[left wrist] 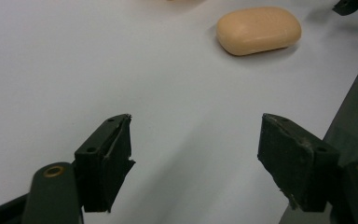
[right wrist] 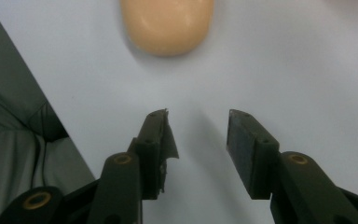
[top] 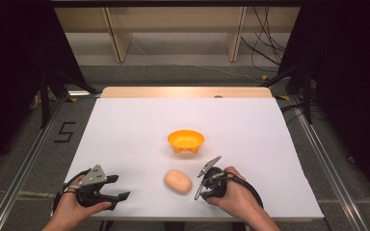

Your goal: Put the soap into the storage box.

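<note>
Lying flat on the white worktop [top: 125, 125], the peach-coloured bar of soap [top: 178, 182] sits near the person's edge, between the two grippers and touching neither. It is a rounded oblong with its long side running slantwise across the high view, and it rests on its broad face.

Just to its right, the right gripper [top: 200, 191] points toward the soap from close by, held in the person's right hand [top: 236, 195]. In the right gripper view the soap [right wrist: 167, 24] lies straight ahead of the jaws, beyond their tips, with bare white surface between. These jaws stand partly apart with nothing between them, so this gripper is released, though its gap is the narrower of the two.

On the other side, well apart from the soap, the left gripper [top: 118, 198] rests low at the near left corner of the worktop in the left hand [top: 70, 209], a grey three-cornered plate on top of it. In the left gripper view its jaws are spread wide over empty white surface, plainly released, and the soap [left wrist: 258, 29] shows farther off, up and to the right.

Beyond the soap, toward the middle of the worktop, stands an orange bowl [top: 186, 140], upright, apart from the soap.
</note>
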